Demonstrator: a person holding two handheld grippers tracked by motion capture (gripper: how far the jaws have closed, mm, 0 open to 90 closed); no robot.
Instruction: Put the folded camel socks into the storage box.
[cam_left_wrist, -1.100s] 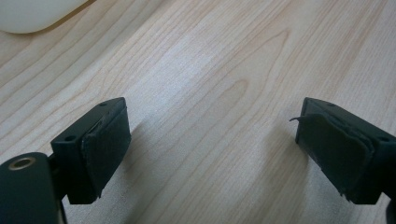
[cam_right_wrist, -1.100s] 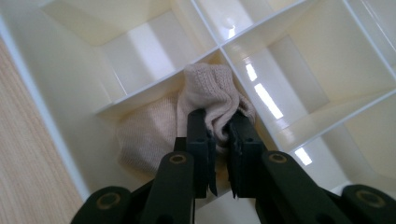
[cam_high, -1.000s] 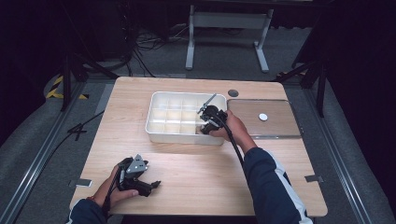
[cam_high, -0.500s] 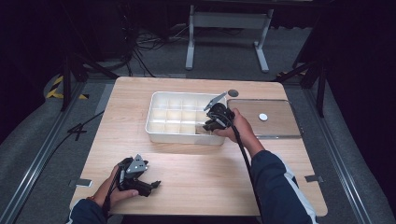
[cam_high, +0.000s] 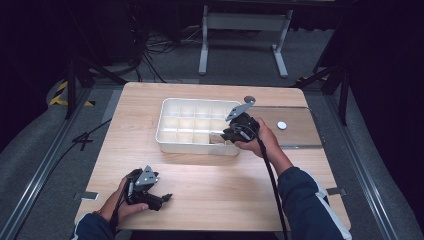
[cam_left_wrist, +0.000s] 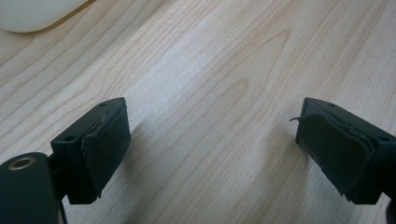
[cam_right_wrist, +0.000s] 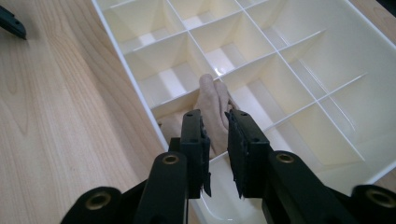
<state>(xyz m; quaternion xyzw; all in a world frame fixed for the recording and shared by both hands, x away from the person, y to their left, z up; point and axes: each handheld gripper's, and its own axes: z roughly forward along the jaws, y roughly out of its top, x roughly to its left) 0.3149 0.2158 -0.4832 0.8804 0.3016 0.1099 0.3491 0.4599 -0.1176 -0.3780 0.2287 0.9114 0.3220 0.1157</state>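
Sorting into the tray (cam_high: 165, 142) looks barely started (or nearly emptied, can't tell which way it runs). Every compartment I can see is bare.

- Right gripper (cam_high: 225, 135) sits over the tray's near right corner. In the right gripper view, the gripper (cam_right_wrist: 212, 114) has its jaws almost together, with a small tan piece (cam_right_wrist: 212, 100) pinched between the tips. It looks gripped, not lying loose: its far end overlaps a divider and isn't down inside a cell.
- The tan piece is just above the compartments by the near wall of the tray (cam_right_wrist: 126, 60), not yet resting in one.
- Left gripper (cam_high: 162, 199) is at the front left of the desk (cam_high: 210, 175), well apart from the tray. In its own view, the gripper (cam_left_wrist: 210, 126) is wide open, with only wood grain between the jaws.
- Clear lid (cam_high: 300, 137) lies flat on the desk, just right of the tray.

My read: one piece in hand, none stowed. Left to do: set it in a cell, then probably fit the lid.
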